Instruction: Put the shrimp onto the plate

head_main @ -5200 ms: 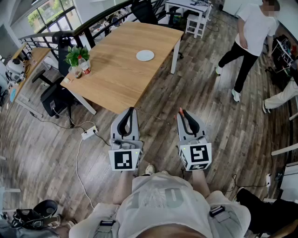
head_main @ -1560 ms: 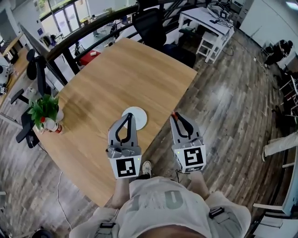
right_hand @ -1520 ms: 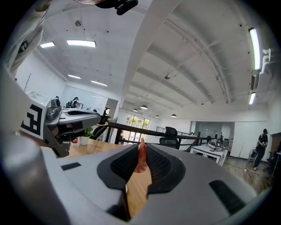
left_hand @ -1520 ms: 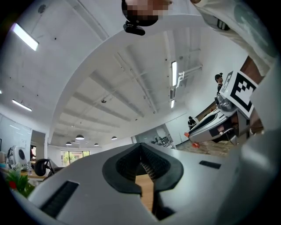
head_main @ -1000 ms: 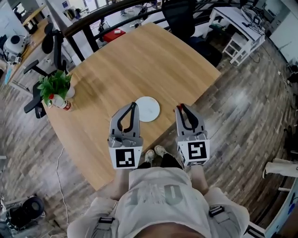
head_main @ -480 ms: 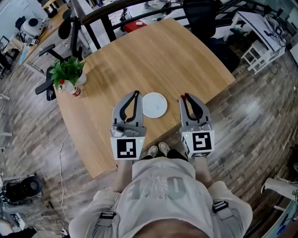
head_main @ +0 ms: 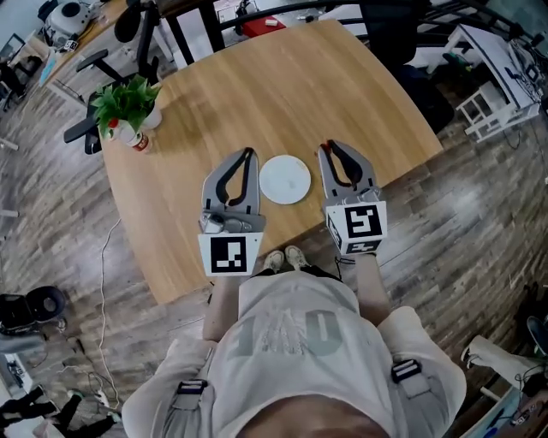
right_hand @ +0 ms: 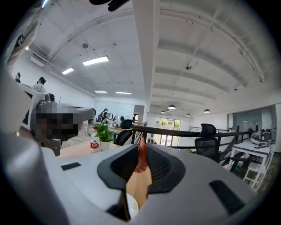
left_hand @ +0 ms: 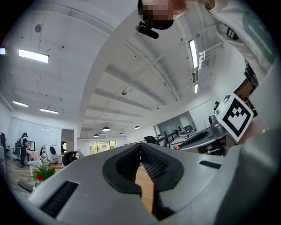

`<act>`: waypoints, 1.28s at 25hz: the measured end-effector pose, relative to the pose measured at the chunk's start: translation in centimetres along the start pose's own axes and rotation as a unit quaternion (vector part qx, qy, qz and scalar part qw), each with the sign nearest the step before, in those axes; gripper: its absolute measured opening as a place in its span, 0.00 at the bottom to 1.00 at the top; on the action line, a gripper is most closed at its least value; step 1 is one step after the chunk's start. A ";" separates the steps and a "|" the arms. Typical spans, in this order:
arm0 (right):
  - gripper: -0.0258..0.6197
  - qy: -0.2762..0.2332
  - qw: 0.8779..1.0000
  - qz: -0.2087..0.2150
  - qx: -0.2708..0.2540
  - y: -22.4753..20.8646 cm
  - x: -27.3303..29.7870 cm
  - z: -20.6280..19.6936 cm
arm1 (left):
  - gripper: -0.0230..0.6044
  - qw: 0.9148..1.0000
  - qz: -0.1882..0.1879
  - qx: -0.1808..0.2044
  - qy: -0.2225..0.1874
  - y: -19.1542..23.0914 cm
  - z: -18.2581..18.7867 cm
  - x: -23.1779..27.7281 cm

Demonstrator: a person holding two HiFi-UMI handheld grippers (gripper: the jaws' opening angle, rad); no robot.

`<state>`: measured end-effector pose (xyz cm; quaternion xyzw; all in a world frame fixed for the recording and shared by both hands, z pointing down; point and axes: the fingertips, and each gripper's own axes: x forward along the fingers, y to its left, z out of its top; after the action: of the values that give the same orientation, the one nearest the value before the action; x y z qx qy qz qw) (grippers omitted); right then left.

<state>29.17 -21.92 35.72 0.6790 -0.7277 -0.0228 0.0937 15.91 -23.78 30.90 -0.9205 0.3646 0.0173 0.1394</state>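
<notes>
A round white plate [head_main: 285, 180] lies on the wooden table [head_main: 282, 85] near its front edge; its rim also shows low between the jaws in the right gripper view [right_hand: 131, 205]. My right gripper [head_main: 327, 147] hangs just right of the plate, shut on an orange-red shrimp [right_hand: 142, 156] that sticks up past its tips. Just left of the plate is my left gripper [head_main: 249, 152], shut with nothing in it [left_hand: 140, 147]. Both sit above the table at the plate's level in the head view.
A potted plant [head_main: 127, 103] and a small bottle [head_main: 137, 141] stand at the table's far left corner. A black office chair [head_main: 141, 21] and desks stand beyond the table, a white table [head_main: 501, 60] at the right. The table's front edge [head_main: 308, 231] runs just before my feet.
The view has closed in on the table from across the room. The plate, once far ahead, now lies between the two grippers. The right gripper has kept the shrimp throughout.
</notes>
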 end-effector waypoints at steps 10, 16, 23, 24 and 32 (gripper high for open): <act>0.14 0.074 0.994 0.084 0.008 3.5 5.6 -6.3 | 0.05 0.998 0.050 -0.010 0.028 2.1 -1.7 -1.8; 0.14 0.129 0.981 0.139 0.029 6.3 8.3 -11.3 | 0.05 0.996 0.080 -0.013 0.044 3.1 -2.5 -3.3; 0.14 0.215 0.960 0.181 0.018 8.7 10.8 -18.1 | 0.05 0.992 0.106 0.000 0.064 4.1 -2.8 -4.8; 0.14 0.225 0.957 0.184 0.017 8.9 11.1 -18.9 | 0.05 0.992 0.108 0.008 0.067 4.2 -2.8 -5.1; 0.14 0.298 0.935 0.192 0.000 9.7 12.3 -23.4 | 0.05 0.986 0.145 0.018 0.077 5.7 -3.2 -7.0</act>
<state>22.83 -31.19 61.57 0.5019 -0.7828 0.1992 0.3092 6.65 -23.95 33.50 -0.8539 0.5039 -0.0401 0.1240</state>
